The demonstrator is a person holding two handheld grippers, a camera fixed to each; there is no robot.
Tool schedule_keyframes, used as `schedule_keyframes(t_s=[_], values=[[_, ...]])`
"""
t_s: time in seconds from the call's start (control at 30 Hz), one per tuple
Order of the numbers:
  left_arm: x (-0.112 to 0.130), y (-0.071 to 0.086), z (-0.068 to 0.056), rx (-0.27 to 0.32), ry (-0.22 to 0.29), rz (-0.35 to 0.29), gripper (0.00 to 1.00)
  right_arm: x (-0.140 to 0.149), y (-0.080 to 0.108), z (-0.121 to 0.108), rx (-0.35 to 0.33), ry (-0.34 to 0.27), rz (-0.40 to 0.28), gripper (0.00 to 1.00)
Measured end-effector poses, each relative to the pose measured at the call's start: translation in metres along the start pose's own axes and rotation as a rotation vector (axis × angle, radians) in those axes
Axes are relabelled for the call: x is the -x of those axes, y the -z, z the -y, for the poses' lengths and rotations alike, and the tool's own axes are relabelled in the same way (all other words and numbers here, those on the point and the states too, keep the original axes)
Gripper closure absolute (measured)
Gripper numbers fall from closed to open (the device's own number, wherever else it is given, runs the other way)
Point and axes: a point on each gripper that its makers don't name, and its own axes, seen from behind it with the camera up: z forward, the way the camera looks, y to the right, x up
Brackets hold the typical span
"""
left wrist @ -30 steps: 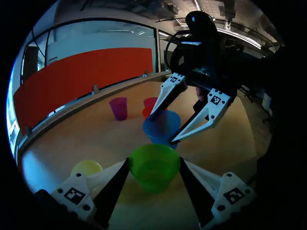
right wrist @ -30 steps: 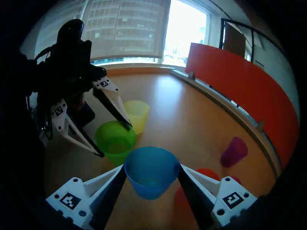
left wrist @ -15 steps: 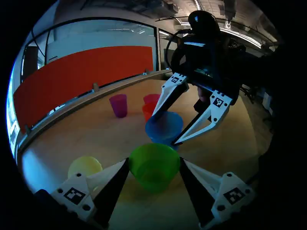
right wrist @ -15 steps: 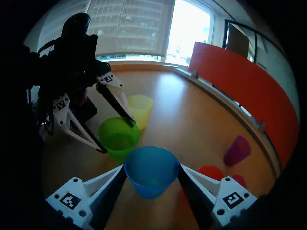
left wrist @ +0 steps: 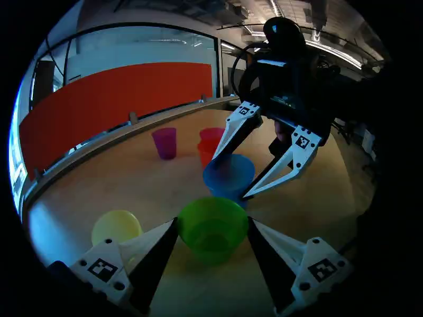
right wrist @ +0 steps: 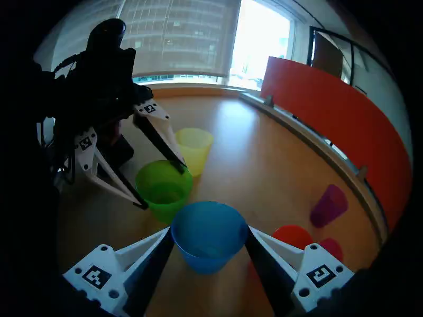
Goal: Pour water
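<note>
Presently, the blue cup (right wrist: 209,238) stands upright between the two fingers of the right gripper (right wrist: 209,230), both fingers pressing on its sides. Whether it contains water cannot be told. Just beyond it is the green cup (right wrist: 163,187), likewise upright and clamped on both sides by the left gripper (left wrist: 212,222). Whether the two cups touch cannot be told. A yellow cup (right wrist: 194,149) stands just beyond the green one on the wooden table (right wrist: 248,158). To the right, near the table's edge, are a purple cup (right wrist: 329,205), an orange cup (right wrist: 291,235) and a pink cup (right wrist: 332,248), the last two close together. An orange partition (right wrist: 338,121) runs along that edge. A bright window (right wrist: 254,42) lies past the far end.
</note>
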Motion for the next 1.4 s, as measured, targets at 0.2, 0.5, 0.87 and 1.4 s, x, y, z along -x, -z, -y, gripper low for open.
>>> schedule_keyframes(t_s=[0.2, 0.5, 0.87, 1.4], values=[[0.001, 0.001, 0.0, 0.002, 0.002, 0.0, 0.1, 0.004, 0.001, 0.001, -0.003, 0.003, 0.009, 0.07], [0.002, 0.001, 0.002, 0.004, 0.013, -0.001, 0.1, 0.008, 0.004, 0.001, 0.003, 0.011, 0.013, 0.06], [0.001, 0.001, 0.003, 0.002, 0.02, -0.003, 0.1, 0.013, 0.008, -0.001, 0.016, 0.006, 0.02, 0.06], [0.002, 0.0, 0.004, 0.001, 0.022, -0.001, 0.09, 0.016, 0.011, -0.002, 0.022, -0.012, 0.022, 0.06]])
